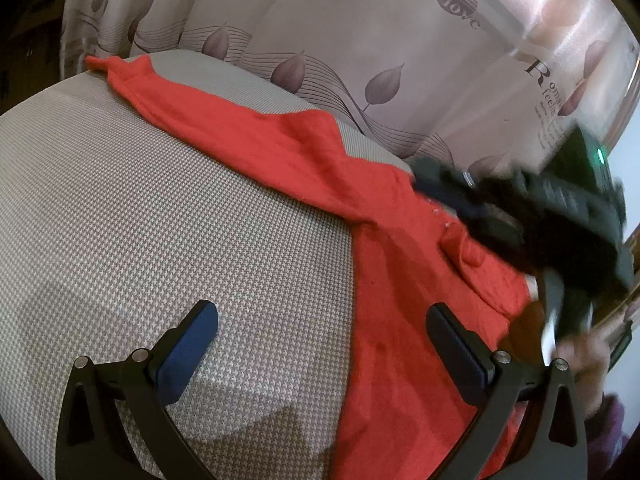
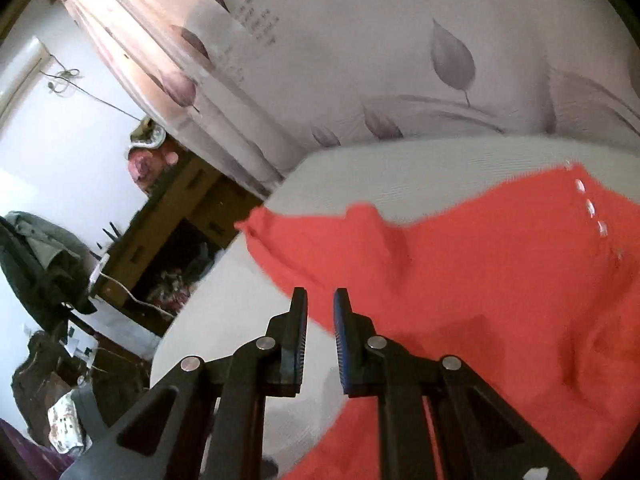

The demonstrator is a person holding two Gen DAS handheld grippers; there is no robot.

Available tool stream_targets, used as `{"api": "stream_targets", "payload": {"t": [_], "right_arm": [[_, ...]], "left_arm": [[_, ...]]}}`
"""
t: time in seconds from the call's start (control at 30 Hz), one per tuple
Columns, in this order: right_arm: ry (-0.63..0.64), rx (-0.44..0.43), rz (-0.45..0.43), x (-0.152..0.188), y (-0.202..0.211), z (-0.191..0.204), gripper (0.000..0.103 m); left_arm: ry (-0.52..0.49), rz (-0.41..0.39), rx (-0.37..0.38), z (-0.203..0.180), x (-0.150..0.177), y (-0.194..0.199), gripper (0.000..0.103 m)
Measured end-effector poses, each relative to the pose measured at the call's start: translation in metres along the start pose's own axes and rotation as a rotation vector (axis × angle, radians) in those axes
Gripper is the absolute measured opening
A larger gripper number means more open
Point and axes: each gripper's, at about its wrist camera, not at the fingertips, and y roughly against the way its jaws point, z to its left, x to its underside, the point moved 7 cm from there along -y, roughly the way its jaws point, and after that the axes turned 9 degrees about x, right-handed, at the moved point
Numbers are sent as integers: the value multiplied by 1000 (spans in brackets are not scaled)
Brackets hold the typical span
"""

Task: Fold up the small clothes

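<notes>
A red knitted garment (image 1: 400, 280) lies spread on a grey houndstooth-covered surface (image 1: 160, 200), one sleeve stretching to the far left corner. My left gripper (image 1: 322, 314) hangs wide open just above the garment's near left edge; one finger is over bare cover, the other over red cloth. My right gripper (image 1: 432, 184) appears as a blurred black shape over the garment's far right part. In the right wrist view my right gripper (image 2: 320, 300) stands with a narrow gap and nothing between its pads, above the garment (image 2: 500, 280) near its other sleeve (image 2: 320, 240).
A leaf-printed curtain (image 1: 360, 40) hangs right behind the surface. Past the surface's edge (image 2: 224, 300) stand a wooden cabinet (image 2: 180, 208) and a heap of dark clothes (image 2: 40, 256). A person's hand (image 1: 588, 356) holds the right gripper.
</notes>
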Motion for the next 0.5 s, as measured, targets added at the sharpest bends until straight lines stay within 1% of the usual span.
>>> {"api": "stream_targets", "payload": {"t": [0.07, 0.1, 0.17, 0.2, 0.23, 0.3, 0.33, 0.37, 0.4, 0.43, 0.5], "right_arm": [[-61, -4, -4, 16, 14, -14, 18], [-106, 15, -22, 26, 29, -28, 20], [-175, 74, -70, 42, 59, -57, 23], [-215, 135, -99, 53, 80, -77, 25], [-239, 213, -118, 62, 99, -95, 25], [-267, 316, -148, 77, 133, -124, 26], [-280, 336, -155, 82, 145, -133, 26], [-292, 373, -156, 88, 156, -145, 26], [-296, 430, -156, 95, 166, -158, 26], [-294, 452, -157, 99, 172, -167, 27], [-316, 458, -156, 112, 176, -180, 32]], "left_arm": [[-1, -1, 8, 0, 0, 1, 103], [-2, 0, 24, -2, 0, 1, 103], [-13, 14, 99, -11, 1, 0, 103], [-33, 17, 133, -19, 0, 0, 103], [-58, 15, 154, -26, -1, 1, 103], [-176, 26, 179, -53, -3, 4, 103], [-293, 45, 190, -76, -5, 3, 103], [-380, 62, 189, -92, -5, 0, 103], [-460, 75, 181, -107, -7, -3, 103], [-558, 79, 172, -127, -11, -9, 103], [-640, 73, 173, -152, -26, -24, 103]]}}
